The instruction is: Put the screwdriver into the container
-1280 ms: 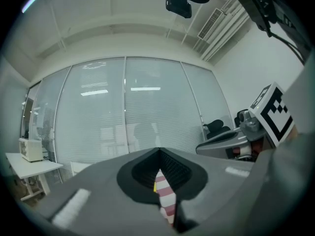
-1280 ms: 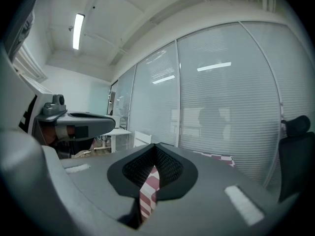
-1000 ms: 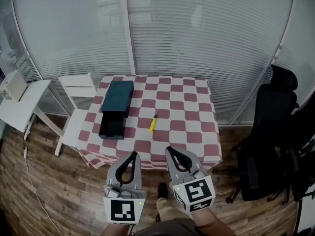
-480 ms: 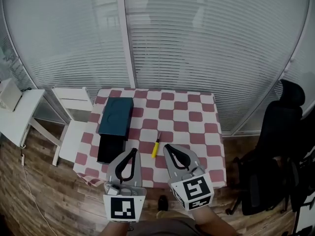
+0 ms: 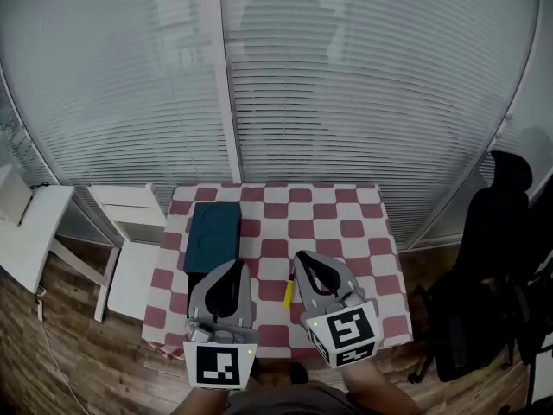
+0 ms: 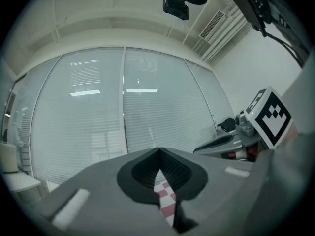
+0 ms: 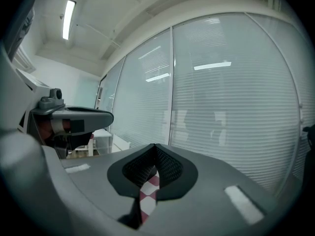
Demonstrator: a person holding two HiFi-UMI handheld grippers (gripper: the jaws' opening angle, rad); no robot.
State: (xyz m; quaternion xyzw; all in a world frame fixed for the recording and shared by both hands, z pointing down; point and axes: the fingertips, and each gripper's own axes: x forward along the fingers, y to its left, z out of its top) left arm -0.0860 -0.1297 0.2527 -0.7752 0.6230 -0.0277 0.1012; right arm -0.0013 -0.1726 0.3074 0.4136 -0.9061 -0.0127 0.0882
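The left gripper (image 5: pixel 232 273) and the right gripper (image 5: pixel 304 263) are held side by side over the near edge of the worktop (image 5: pixel 363 232), which is covered in a red-and-white checked cloth (image 5: pixel 333 210). Both point forward, away from the person. In its own view, the left gripper has its jaws drawn together at the tips with nothing between them. Only a thin strip of checked cloth shows through the slit below the tips. The right gripper's view shows the same: tips meeting, no object held, and a sliver of the cloth in the gap. The screwdriver (image 5: pixel 289 294), with its yellow handle, lies flat on the cloth in the space between the two grippers. It is just to the left of the right gripper, and neither gripper touches it. The container (image 5: pixel 213 230), a dark teal box, sits ahead of the left gripper and slightly to its left. The left gripper hides the near end of the box in the head view. Well off to the left of the left gripper, a white chair (image 5: pixel 130 232) stands against the worktop's side, with a white side table (image 5: pixel 26 240) further out. To the right of the right gripper, apart from the worktop, is a black office chair (image 5: pixel 497 249). Closed blinds (image 5: pixel 363 85) fill the wall beyond both grippers.
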